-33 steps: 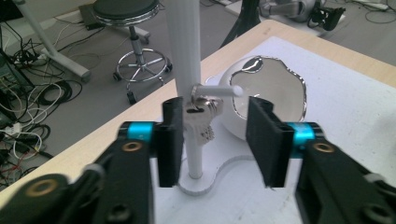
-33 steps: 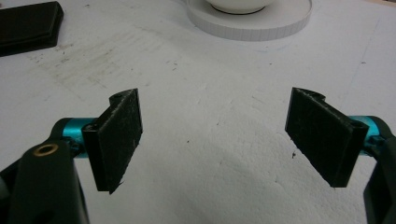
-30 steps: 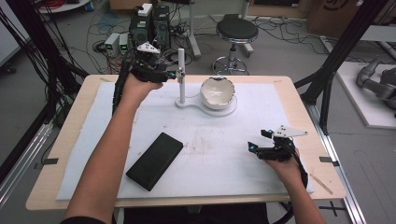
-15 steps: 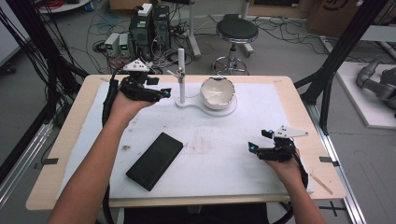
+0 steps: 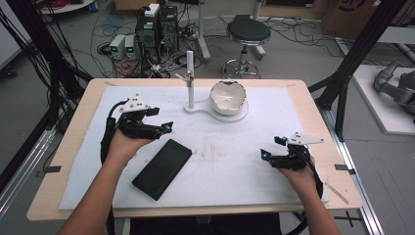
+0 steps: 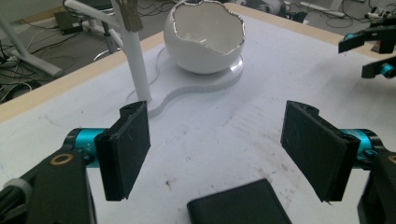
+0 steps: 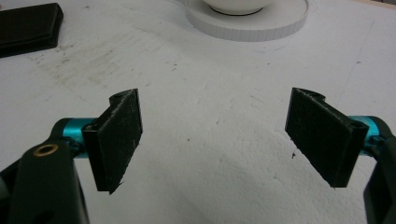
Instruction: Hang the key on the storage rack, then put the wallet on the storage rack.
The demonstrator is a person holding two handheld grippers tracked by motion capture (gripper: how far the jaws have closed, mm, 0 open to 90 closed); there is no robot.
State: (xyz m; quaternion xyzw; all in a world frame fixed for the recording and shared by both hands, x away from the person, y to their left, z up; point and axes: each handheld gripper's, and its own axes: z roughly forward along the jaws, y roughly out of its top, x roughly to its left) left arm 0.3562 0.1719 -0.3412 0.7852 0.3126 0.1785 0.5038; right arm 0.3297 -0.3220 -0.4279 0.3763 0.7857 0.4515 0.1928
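My left gripper (image 5: 164, 120) hovers over the white mat at the left, just beyond a flat black case (image 5: 162, 168). Its jaws have just been opening and stand wide, with nothing between them. In the left gripper view the pads (image 6: 126, 149) frame bare mat, the case's end (image 6: 238, 205) lies below them, and the white eggshell-shaped bowl (image 6: 205, 39) and thin post (image 6: 133, 51) stand ahead. My right gripper (image 5: 271, 147) rests low at the right of the mat, open and empty (image 7: 215, 140).
The bowl (image 5: 227, 97) and post (image 5: 190, 73) share a white base (image 5: 210, 111) at the back middle of the mat. Wooden table edges (image 5: 323, 112) frame the mat. A stool, computers and cables stand on the floor beyond.
The left gripper has come away from the post, moving left, down and toward the person, and its jaws have spread wider. The right gripper has stayed still.
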